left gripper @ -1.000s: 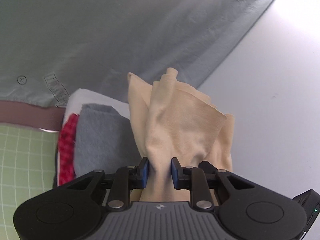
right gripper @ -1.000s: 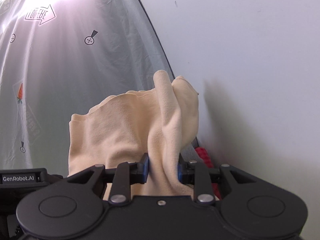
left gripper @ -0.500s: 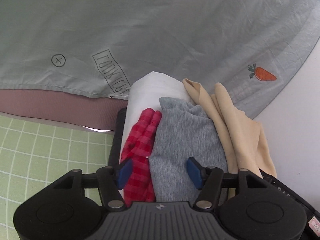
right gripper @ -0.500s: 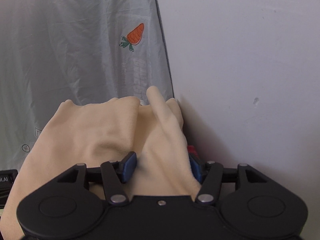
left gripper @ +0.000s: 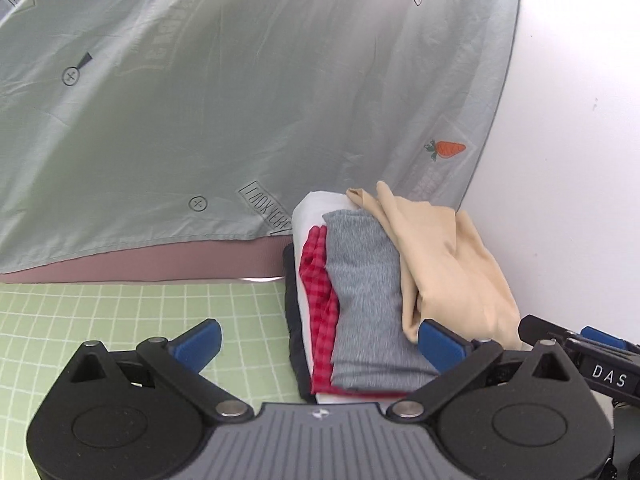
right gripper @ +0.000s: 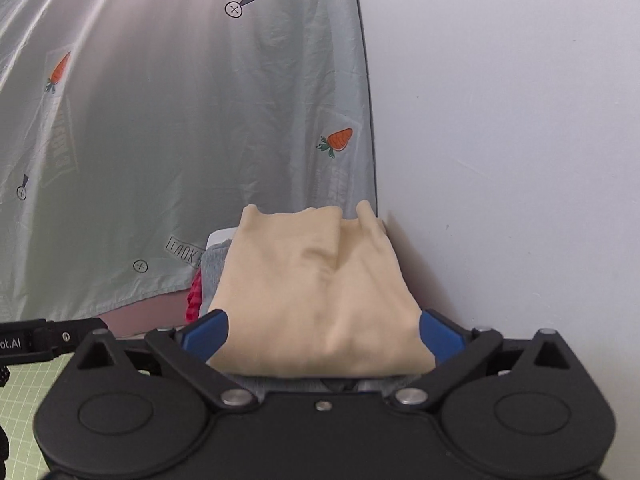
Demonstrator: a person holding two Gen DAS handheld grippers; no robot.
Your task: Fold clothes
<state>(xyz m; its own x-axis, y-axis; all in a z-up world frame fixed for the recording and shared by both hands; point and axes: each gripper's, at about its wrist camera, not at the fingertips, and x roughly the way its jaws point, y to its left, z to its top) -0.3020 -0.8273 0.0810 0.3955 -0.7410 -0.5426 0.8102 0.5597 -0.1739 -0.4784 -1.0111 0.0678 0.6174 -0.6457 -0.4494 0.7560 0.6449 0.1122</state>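
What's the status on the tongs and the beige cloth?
Left tongs open, right tongs open. Beige cloth released atop the clothes pile, rumpled. Nothing in the way.

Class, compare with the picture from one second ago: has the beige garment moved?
Yes. The beige garment has dropped out of both grippers' jaws onto the folded stack, beside the grey garment, against the white wall.

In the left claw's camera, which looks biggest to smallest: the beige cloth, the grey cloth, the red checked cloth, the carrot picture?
1. grey cloth and beige cloth: look about alike, too close to rank
2. red checked cloth: only a strip shows
3. carrot picture: smallest, but farther away
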